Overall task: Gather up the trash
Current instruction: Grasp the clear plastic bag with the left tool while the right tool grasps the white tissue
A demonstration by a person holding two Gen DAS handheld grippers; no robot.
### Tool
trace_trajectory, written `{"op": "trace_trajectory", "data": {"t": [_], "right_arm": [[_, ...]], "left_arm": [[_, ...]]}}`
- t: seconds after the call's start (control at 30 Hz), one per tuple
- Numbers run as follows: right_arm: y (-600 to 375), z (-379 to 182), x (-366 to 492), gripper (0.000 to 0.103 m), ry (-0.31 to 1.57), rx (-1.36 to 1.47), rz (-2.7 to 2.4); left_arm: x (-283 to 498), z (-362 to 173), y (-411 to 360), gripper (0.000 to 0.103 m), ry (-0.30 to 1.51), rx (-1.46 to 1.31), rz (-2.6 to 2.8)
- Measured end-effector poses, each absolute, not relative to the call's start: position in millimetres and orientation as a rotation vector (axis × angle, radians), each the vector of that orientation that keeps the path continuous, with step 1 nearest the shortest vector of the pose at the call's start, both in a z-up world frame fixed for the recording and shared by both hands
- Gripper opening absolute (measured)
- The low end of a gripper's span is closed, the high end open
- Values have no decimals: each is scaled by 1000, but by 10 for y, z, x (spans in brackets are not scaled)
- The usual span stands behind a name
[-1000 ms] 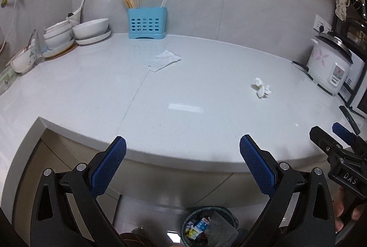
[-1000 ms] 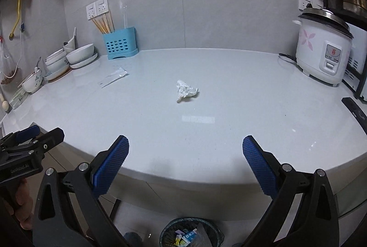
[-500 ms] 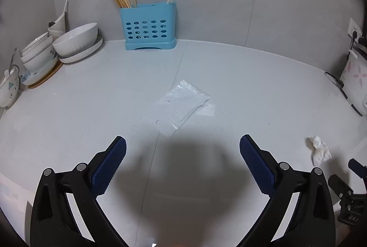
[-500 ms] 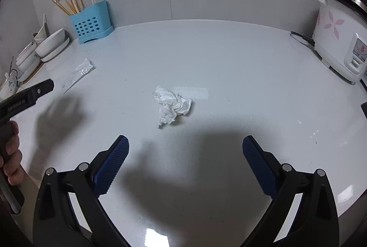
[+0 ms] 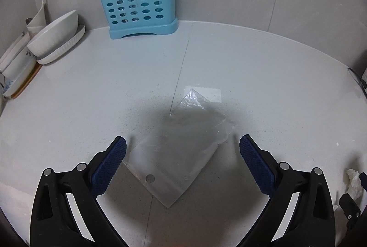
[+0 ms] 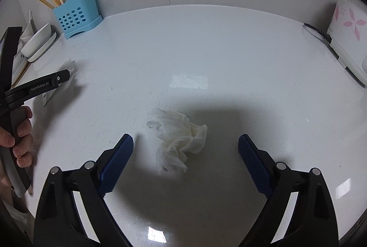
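Observation:
A clear flat plastic bag (image 5: 181,150) lies on the white counter (image 5: 91,95), between the fingers of my open left gripper (image 5: 182,155), which hovers just over it. A crumpled white tissue (image 6: 179,141) lies on the counter between the fingers of my open right gripper (image 6: 185,150). The tissue also shows at the right edge of the left wrist view (image 5: 354,180). The plastic bag shows at the left of the right wrist view (image 6: 62,72), partly behind the left gripper's body.
A blue utensil holder (image 5: 137,13) with chopsticks stands against the back wall. Stacked white bowls and plates (image 5: 50,40) sit at the back left. A white rice cooker (image 6: 348,31) with its cord stands at the right.
Both grippers have moved forward from beyond the counter's front edge and down over the counter. The left now straddles the plastic bag, the right the tissue. Both stay open.

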State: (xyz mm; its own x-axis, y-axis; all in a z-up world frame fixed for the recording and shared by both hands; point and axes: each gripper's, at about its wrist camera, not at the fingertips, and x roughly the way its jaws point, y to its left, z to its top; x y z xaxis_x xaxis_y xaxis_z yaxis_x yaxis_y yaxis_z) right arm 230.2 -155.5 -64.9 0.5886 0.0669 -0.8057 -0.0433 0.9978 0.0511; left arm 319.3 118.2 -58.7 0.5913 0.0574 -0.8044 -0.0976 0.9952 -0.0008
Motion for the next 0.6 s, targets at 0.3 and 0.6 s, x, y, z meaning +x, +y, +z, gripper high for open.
{"op": "trace_trajectory", "data": {"t": [0.3, 0.6], "right_arm": [[-1442, -619, 2285, 53, 902, -26, 40], [-1402, -595, 2248, 26, 900, -33, 57]], "left_arm": [[3234, -605, 1218, 80, 936, -47, 107], [3161, -528, 1045, 21, 963, -12, 90]]}}
